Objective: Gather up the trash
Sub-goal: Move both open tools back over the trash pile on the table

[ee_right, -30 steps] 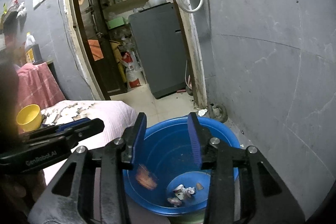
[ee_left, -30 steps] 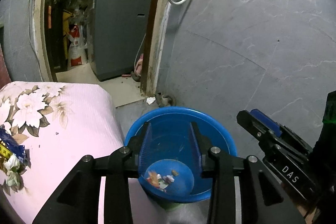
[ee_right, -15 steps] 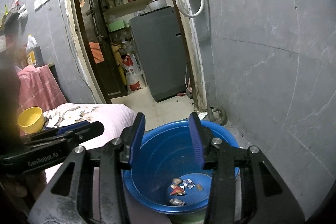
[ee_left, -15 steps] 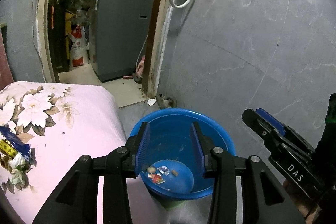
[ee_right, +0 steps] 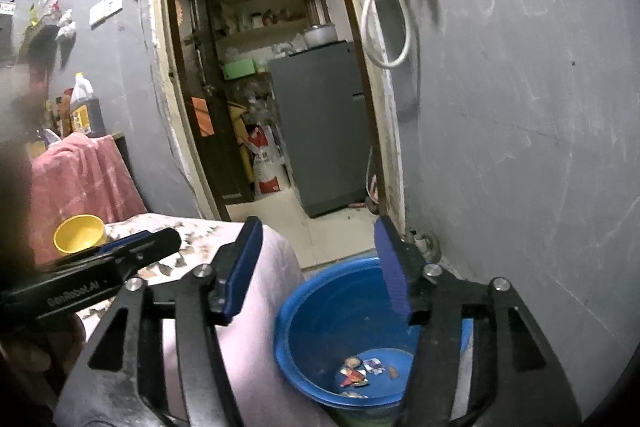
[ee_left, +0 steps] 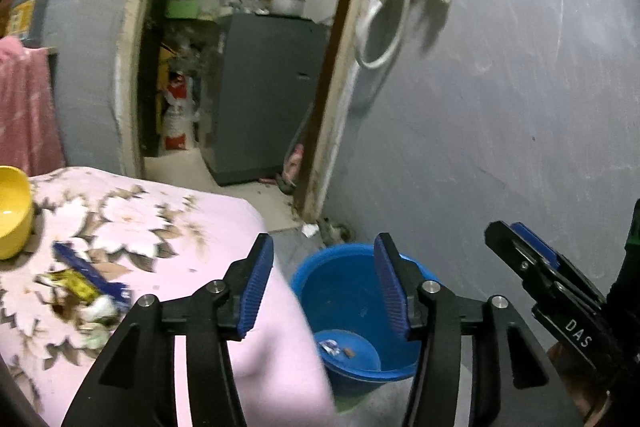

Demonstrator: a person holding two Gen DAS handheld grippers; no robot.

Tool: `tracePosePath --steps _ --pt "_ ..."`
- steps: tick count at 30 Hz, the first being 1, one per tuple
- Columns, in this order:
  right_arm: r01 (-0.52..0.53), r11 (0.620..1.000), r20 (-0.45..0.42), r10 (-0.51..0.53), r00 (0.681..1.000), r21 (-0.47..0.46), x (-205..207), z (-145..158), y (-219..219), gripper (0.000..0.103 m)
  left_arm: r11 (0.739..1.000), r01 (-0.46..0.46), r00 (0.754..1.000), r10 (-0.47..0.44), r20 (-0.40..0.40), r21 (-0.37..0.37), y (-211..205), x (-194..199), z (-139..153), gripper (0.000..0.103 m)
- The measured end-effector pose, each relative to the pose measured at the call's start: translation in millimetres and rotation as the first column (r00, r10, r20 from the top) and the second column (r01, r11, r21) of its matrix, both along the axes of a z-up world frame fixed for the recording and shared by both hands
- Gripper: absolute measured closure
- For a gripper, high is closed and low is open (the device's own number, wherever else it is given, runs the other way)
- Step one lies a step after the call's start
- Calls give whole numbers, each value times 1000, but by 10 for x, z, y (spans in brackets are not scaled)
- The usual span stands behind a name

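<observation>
Bin (ee_right: 320,323) sits at the bed's (ee_left: 208,227) five o'clock, catching scraps (ee_right: 356,373); left tool (ee_left: 320,291) and right tool (ee_right: 320,271) are opening, empty; wrappers (ee_left: 86,289) remain.

Both wrist views overlook the blue bucket (ee_left: 352,291) near the doorway (ee_right: 260,67).

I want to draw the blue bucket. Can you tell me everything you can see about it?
The blue bucket is round, open at the top and looks like smooth plastic, with a rolled rim. It stands upright on the floor, close to the grey wall and beside the pink flowered cloth, which hides part of its rim. Whether the cloth touches it is unclear. A few small scraps of trash lie on its bottom. Something green peeks out underneath. Neither gripper touches it.
</observation>
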State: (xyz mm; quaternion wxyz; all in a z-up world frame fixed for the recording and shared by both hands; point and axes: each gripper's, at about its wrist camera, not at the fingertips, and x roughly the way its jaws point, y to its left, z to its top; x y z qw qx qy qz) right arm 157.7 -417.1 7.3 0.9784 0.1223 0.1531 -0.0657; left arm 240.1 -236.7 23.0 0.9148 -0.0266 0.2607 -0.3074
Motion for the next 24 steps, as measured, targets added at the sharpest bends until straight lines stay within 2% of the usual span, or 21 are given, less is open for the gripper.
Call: tracePosePath --steps 8,13,14,15,20,24 --pt "-29 999 67 30 997 -14 -45 214 424 12 992 -112 991 115 63 -49 651 -134 239 43" --pt "-53 999 95 54 994 -14 -16 297 680 2 981 -181 977 187 105 -70 1045 -254 320 35" --pt "-60 998 100 61 993 -13 -12 308 738 0 979 -193 974 200 109 -71 1114 -270 315 29" --pt "-67 998 105 68 992 -14 -11 318 791 0 974 -216 968 223 116 -74 1218 -300 322 23" --pt "-95 995 137 96 986 -18 17 321 1069 0 956 -283 948 291 129 -74 1569 -357 288 22" --pt "-127 992 176 129 976 -18 36 285 1297 0 936 -347 922 353 159 -66 1818 -433 243 7"
